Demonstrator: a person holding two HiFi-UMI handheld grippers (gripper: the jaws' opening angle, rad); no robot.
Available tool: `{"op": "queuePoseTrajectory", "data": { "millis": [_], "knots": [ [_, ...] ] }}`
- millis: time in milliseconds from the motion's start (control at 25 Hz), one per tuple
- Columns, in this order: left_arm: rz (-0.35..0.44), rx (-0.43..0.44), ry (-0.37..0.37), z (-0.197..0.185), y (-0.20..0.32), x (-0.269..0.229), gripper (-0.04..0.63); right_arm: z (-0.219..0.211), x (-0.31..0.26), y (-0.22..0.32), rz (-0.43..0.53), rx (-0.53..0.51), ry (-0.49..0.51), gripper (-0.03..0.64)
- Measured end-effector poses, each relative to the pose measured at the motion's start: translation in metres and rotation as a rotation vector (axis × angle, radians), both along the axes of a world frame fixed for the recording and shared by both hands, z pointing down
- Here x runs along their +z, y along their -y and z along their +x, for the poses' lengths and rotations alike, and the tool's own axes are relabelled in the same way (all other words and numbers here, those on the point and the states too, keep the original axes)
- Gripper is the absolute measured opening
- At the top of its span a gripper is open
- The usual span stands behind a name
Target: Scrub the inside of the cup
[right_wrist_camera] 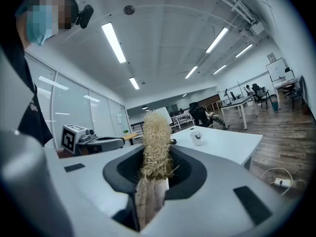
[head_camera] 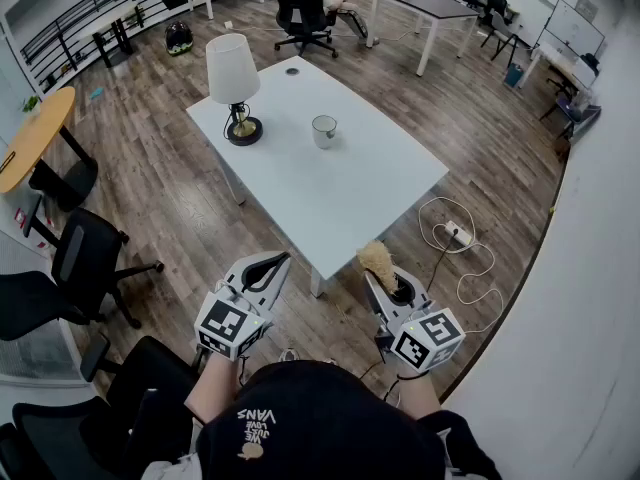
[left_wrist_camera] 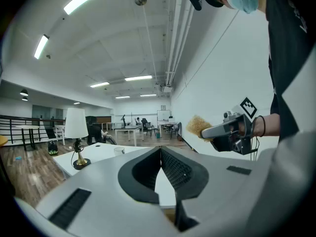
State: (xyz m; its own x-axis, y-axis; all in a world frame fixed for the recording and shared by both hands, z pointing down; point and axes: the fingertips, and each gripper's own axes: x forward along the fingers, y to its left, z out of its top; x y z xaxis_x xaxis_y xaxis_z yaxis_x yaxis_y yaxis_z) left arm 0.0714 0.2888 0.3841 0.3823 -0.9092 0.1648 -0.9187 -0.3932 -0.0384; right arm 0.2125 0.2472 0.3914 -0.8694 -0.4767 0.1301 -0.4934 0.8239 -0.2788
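The right hand-held gripper point(right_wrist_camera: 150, 189) is clamped on a scrubbing brush point(right_wrist_camera: 156, 142). The brush's pale handle is sunk between the jaws and its straw-like bristle head points forward, probably so that the bristles enter the cup first. The left hand-held gripper point(left_wrist_camera: 160, 152) has its jaws pressed together on nothing. It is likely kept free to steady the cup once it is within reach.

The cup point(head_camera: 324, 131) stands upright on the white counter point(head_camera: 380, 178), toward 12 o'clock from the person and well apart from both grippers. A table lamp point(head_camera: 233, 83) stands at the cup's 10 o'clock. Both grippers hover short of the counter's near corner, so scrubbing looks not yet begun.

The cup is too small in every view to show its inside or what it is made of. The jaws hide how much of the brush handle they hold. At 6 o'clock in the head view, the person's cap point(head_camera: 320, 423) covers most of both arms.
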Motion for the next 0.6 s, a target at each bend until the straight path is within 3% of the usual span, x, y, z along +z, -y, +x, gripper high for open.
{"op": "queuePoseTrajectory", "data": {
  "millis": [440, 600],
  "knots": [
    [0.015, -0.04, 0.017, 0.009, 0.016, 0.005, 0.011, 0.006, 0.012, 0.015, -0.008, -0.064, -0.003, 0.1],
    [0.028, -0.034, -0.01, 0.001, 0.03, 0.008, 0.011, -0.003, 0.017, 0.025, -0.035, -0.078, 0.009, 0.1]
  ]
}}
